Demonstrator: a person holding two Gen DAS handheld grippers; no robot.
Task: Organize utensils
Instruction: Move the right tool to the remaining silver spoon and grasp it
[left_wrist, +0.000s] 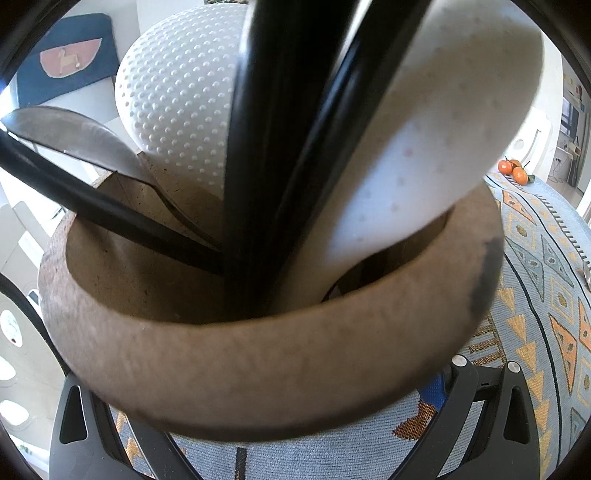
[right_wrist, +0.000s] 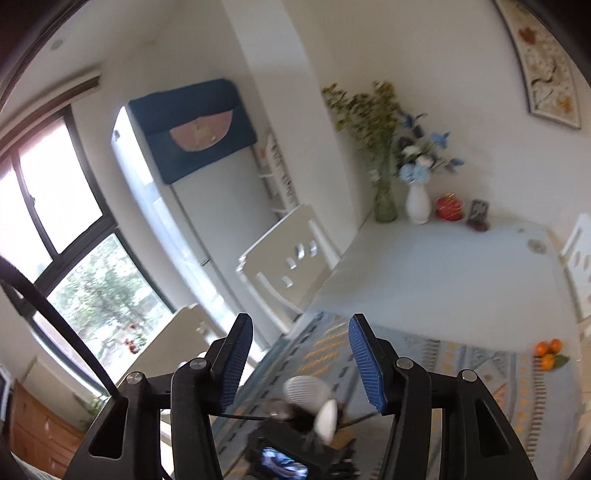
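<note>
A round brown utensil holder (left_wrist: 258, 365) fills the left wrist view. My left gripper (left_wrist: 280, 387) is shut on its lower wall, one black finger on each side. Inside stand two white dimpled paddle heads (left_wrist: 177, 99), thick black handles (left_wrist: 273, 147) and a metal spoon (left_wrist: 74, 136) that leans left. In the right wrist view my right gripper (right_wrist: 300, 325) is open, its blue pads (right_wrist: 364, 362) wide apart with nothing between them. It hovers above the holder. Below it the white utensil heads (right_wrist: 306, 391) are blurred.
A patterned blue and orange cloth (left_wrist: 546, 295) covers the near end of the white table (right_wrist: 443, 277). Mandarins (right_wrist: 548, 354) lie at the right. Vases with flowers (right_wrist: 417, 203) stand at the far wall end. White chairs (right_wrist: 288, 266) flank the left side.
</note>
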